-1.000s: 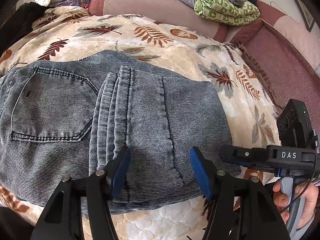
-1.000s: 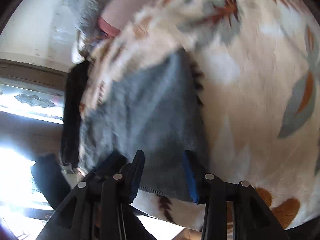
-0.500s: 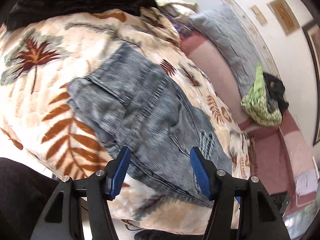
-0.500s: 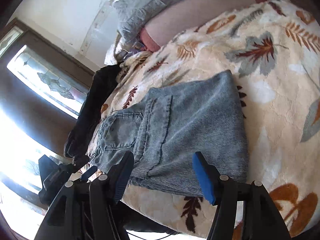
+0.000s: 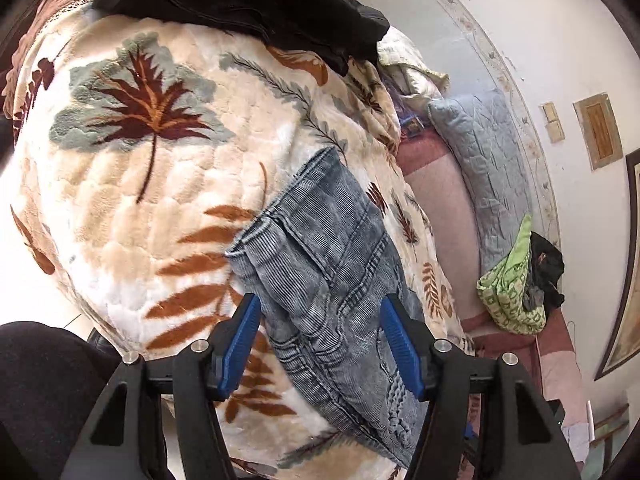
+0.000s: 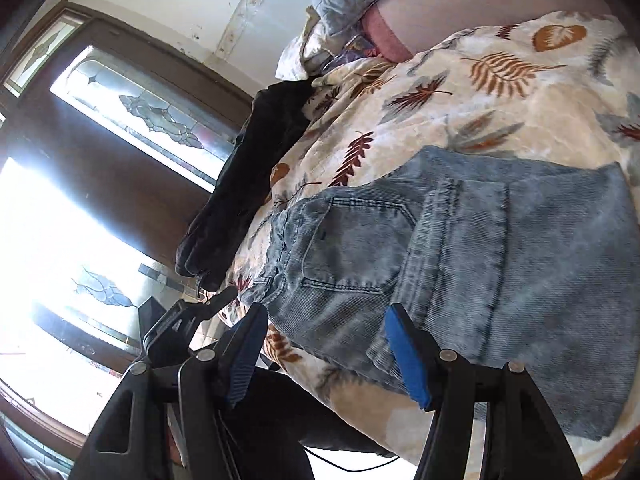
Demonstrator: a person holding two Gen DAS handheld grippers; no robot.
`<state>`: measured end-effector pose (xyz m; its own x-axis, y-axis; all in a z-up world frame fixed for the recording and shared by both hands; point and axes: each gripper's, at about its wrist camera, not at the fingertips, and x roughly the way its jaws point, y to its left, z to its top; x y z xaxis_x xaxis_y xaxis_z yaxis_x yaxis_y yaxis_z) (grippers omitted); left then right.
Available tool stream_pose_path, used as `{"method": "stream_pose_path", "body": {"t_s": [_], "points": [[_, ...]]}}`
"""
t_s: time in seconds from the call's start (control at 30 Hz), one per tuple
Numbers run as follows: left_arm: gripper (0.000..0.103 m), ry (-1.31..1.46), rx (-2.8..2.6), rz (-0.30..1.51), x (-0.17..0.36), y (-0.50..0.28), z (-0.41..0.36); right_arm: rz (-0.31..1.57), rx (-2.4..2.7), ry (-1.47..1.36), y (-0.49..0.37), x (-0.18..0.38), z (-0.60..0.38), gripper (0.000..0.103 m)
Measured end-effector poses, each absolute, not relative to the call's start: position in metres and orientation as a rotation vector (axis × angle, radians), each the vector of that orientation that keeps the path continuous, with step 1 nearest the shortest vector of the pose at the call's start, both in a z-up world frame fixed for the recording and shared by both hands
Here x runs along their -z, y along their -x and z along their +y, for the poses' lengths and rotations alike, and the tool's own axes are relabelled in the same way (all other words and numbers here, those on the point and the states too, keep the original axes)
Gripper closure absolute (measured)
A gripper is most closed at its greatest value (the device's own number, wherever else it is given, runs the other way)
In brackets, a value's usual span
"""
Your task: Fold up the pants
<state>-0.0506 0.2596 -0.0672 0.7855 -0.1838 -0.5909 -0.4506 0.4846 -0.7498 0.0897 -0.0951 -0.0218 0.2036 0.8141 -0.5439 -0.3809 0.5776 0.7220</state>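
Pants: I see the folded, faded blue-grey denim pants (image 6: 500, 264) lying flat on the cream plush blanket with rust and grey leaf prints (image 5: 168, 184), near the blanket's front edge.
Long axis: from my right wrist camera the bundle's longer side runs left to right across the picture, waistband end at the left, folded end at the right. From my left wrist camera the same pants (image 5: 332, 280) run diagonally, from upper left down to lower right.
Which way they point: in the right view the waistband end points toward the window side and the black garment (image 6: 240, 184) draped over the blanket's edge.
Look of the pants: a stitched back pocket faces up on the left part in the right view; a leg section with a hemmed edge is laid over the middle, with parallel seam lines showing. The fabric is ribbed, mottled, acid-washed. The layers lie fairly flat, with the lower edge slightly uneven.
Left gripper: my left gripper (image 5: 320, 344) has its blue pads spread apart with nothing clamped; the denim shows in the gap beyond the tips, and I cannot tell whether the pads touch it.
Right gripper: my right gripper (image 6: 326, 354) is likewise released, pads wide, framing the near edge of the pants without pinching cloth.
Surroundings: a light blue quilted pillow (image 5: 484, 160) sits against the wall, a green patterned cloth bundle (image 5: 512, 284) lies on the pink sofa (image 5: 440, 200), and a stained-glass window (image 6: 152, 116) is bright at left.
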Motion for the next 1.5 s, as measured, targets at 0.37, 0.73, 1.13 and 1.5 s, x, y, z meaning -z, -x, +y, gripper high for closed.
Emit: {"method": "stream_pose_path", "body": {"t_s": [0.37, 0.73, 1.13, 1.5], "points": [[0.040, 1.132, -0.143, 0.704, 0.096, 0.016, 0.277, 1.349, -0.770, -0.673, -0.168, 0.075, -0.036, 0.034], [0.086, 1.015, -0.154, 0.720, 0.092, 0.006, 0.271, 1.443, -0.651, -0.629, -0.199, 0.086, -0.016, 0.026], [0.094, 0.828, -0.130, 0.648, 0.029, -0.001, 0.237, 1.287, -0.647, -0.739, -0.154, 0.057, -0.140, 0.025], [0.094, 0.296, 0.061, 0.553, -0.059, -0.028, 0.054, 1.144, -0.571, -0.984, -0.117, 0.083, -0.276, 0.025]]}}
